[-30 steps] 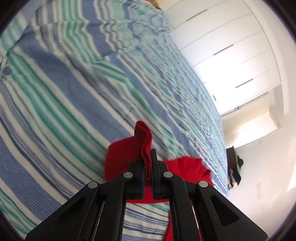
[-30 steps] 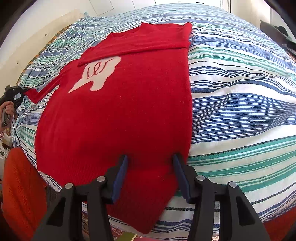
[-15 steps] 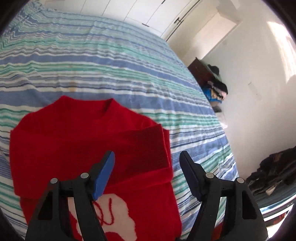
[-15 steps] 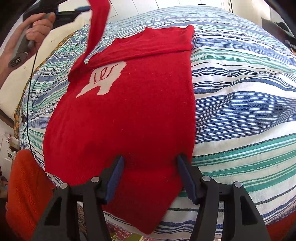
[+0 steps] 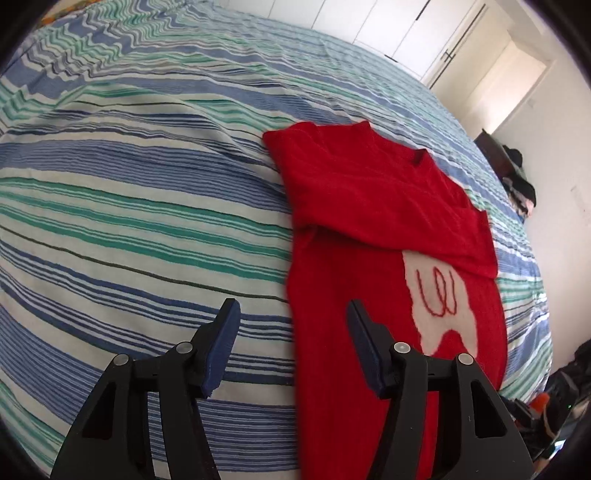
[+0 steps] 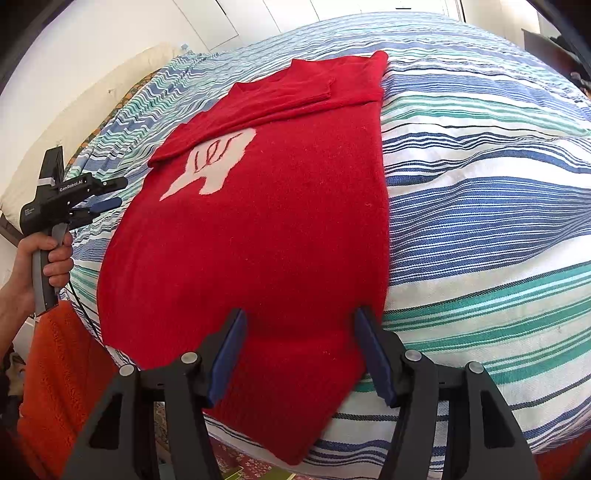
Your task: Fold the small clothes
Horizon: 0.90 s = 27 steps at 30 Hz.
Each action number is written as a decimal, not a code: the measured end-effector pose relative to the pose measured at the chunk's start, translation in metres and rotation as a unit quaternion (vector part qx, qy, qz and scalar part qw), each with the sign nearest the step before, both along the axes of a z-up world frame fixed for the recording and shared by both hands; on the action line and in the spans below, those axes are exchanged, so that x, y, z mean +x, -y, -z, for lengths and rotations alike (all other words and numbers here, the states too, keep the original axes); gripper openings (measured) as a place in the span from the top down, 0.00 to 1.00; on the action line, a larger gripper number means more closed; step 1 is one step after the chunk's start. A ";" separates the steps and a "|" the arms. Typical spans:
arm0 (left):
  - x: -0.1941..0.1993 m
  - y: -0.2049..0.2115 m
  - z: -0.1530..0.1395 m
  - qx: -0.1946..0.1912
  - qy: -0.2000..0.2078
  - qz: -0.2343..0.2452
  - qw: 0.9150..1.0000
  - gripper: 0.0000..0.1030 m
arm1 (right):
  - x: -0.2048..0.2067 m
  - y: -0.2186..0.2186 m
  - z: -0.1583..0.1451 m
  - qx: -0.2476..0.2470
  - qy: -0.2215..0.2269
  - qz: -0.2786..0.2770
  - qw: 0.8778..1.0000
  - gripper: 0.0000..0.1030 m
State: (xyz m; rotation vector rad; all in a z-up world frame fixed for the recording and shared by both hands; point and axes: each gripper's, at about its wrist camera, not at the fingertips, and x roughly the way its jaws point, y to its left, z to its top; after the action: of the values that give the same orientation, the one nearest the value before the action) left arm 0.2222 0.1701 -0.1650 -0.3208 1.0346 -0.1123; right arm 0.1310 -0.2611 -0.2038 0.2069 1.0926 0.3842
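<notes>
A red sweater (image 6: 266, 229) with a white patch (image 6: 212, 166) lies flat on the striped bed; both sleeves are folded across its chest near the collar. It also shows in the left wrist view (image 5: 373, 229). My left gripper (image 5: 291, 345) is open and empty, above the sweater's left edge; it also shows in the right wrist view (image 6: 110, 192), held by a hand. My right gripper (image 6: 299, 354) is open and empty, its jaws standing over the sweater's hem at the bed's front edge.
The blue, green and white striped bedspread (image 6: 480, 192) covers the whole bed. An orange knit item (image 6: 59, 387) hangs below the bed's left edge. White wardrobe doors (image 5: 388, 26) and a dark dresser with clothes (image 5: 513, 173) stand beyond the bed.
My left gripper carried the left sleeve up and over, laid it across the chest, let go and opened, then drew back to the sweater's left side. My right gripper stayed over the hem.
</notes>
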 end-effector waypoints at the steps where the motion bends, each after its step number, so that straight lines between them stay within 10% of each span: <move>1: 0.005 0.006 0.001 0.009 0.005 0.014 1.000 0.41 | 0.000 -0.001 0.000 -0.002 0.000 0.000 1.000 0.39; 5: 0.042 0.046 0.011 0.067 0.012 0.054 0.996 0.41 | -0.002 -0.007 0.000 -0.021 0.005 -0.004 1.000 0.37; 7: 0.061 0.050 0.018 0.102 0.011 0.026 0.994 0.51 | -0.002 -0.009 -0.001 -0.029 0.006 -0.006 1.000 0.37; 8: 0.067 0.046 0.023 0.110 0.009 0.001 0.994 0.72 | -0.002 -0.010 -0.001 -0.032 0.006 -0.006 0.999 0.37; 9: 0.068 0.036 0.026 0.098 0.013 -0.027 0.995 0.96 | -0.002 -0.011 -0.001 -0.033 0.005 -0.006 0.999 0.37; 13: 0.045 0.002 0.037 0.032 0.026 -0.106 0.993 0.98 | -0.002 -0.010 -0.001 -0.031 0.004 -0.005 1.000 0.37; 20: 0.037 -0.007 0.044 -0.005 0.005 -0.107 0.994 0.91 | 0.001 -0.012 0.000 -0.034 0.007 -0.012 0.999 0.34; 27: -0.019 -0.012 -0.001 0.007 0.031 -0.123 0.992 0.51 | 0.003 0.002 -0.017 0.000 -0.005 0.002 1.000 0.35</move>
State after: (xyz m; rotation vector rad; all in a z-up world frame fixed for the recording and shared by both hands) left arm 0.2036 0.1820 -0.1641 -0.4268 0.9274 0.1058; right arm 0.1336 -0.2626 -0.1868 0.2121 1.1014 0.3797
